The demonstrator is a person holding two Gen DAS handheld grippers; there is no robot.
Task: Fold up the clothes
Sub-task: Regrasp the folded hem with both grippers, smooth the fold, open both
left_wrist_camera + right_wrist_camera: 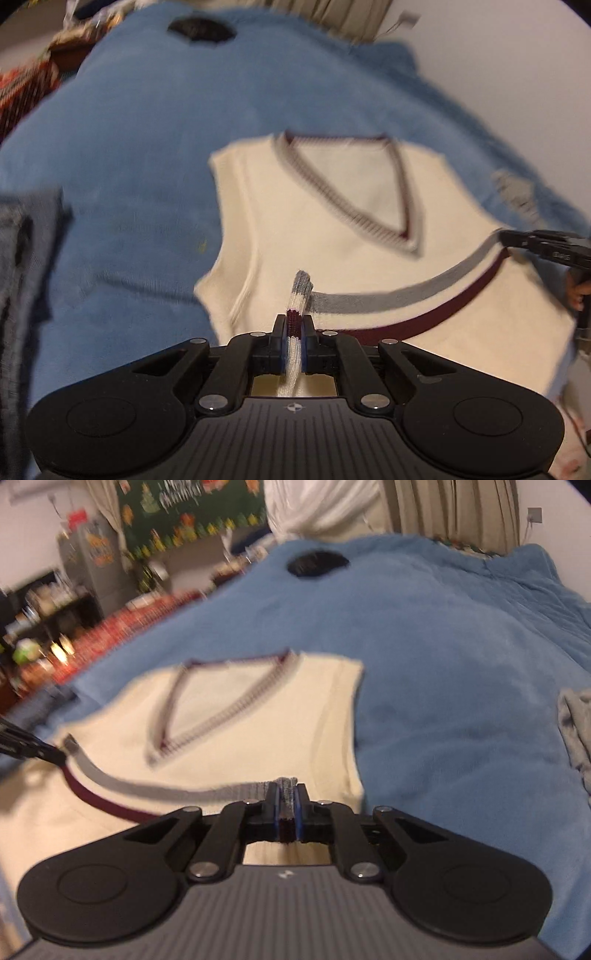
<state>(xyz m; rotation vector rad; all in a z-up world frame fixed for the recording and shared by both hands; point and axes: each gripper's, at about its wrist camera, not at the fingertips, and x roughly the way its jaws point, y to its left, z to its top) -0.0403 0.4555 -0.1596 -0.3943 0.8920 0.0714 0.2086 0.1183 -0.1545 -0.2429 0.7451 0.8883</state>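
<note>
The vest (325, 206) is spread on the blanket (129, 147), neckline far. Its near hem (388, 299) is lifted, pinched at the left corner by the left gripper (294, 332) and at the right corner by the right gripper (287, 812).

Black tongs (294, 328), blue-edged pads, silver screws, ribbed grey housing, round side discs.

home bedroom | blue blanket (424, 635) on bed | curtains (454, 509) | cluttered shelves (44, 605)
</note>
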